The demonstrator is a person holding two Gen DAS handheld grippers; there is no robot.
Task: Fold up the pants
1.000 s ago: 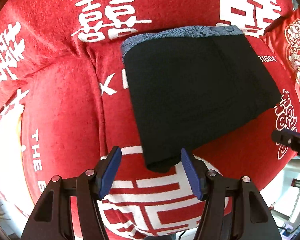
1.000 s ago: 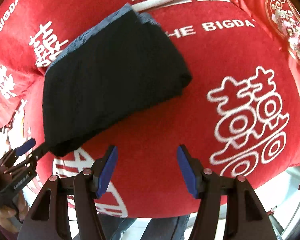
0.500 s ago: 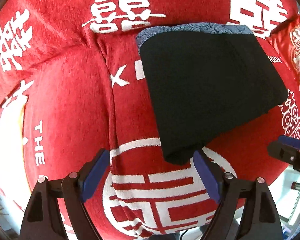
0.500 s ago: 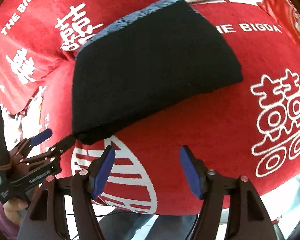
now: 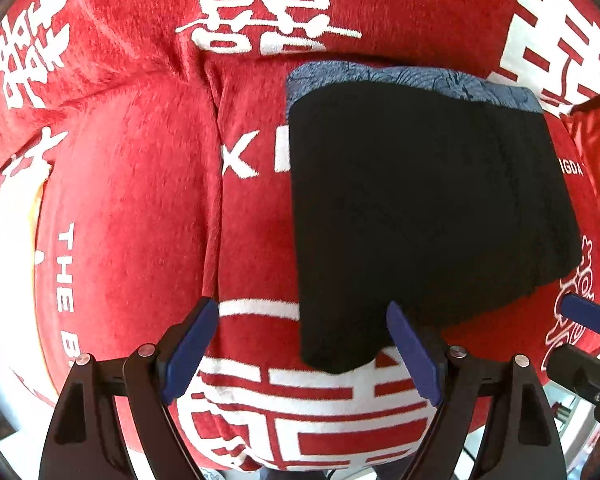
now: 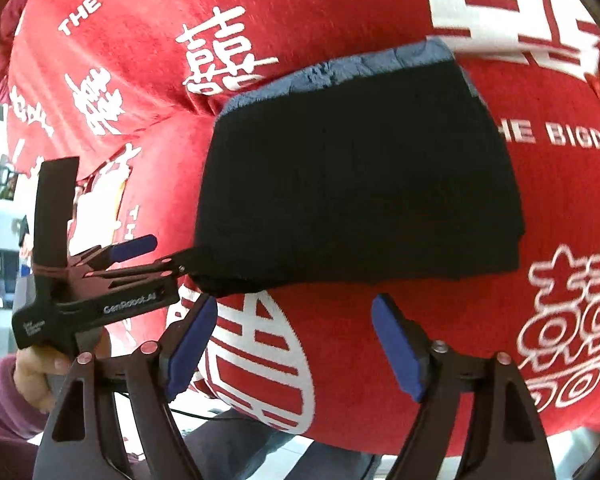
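Left wrist view: you are holding your left gripper pointing down over the red blanket with the white characters. Its jaws have just been opening and are standing spread wide, the blue pads pressing on nothing. The folded black pants are lying flat on the blanket, just right of the middle, with a strip of blue-grey lining showing along their far edge. The near corner of the pants is lying below and between the two pads, touching neither as far as you can see. At the right edge, one blue pad of your right gripper is poking into the frame.

Right wrist view: you are holding your right gripper tilted down over bare blanket, just in front of the near edge of the pants. Its jaws have just been opening too and are gaping wide with nothing between them. The pants are lying as a neat dark block, blue-grey lining at the far side. On the left, your left gripper is sitting at the near left corner of the pants, one finger reaching up to the cloth, and your hand in a purple sleeve is gripping its handle.
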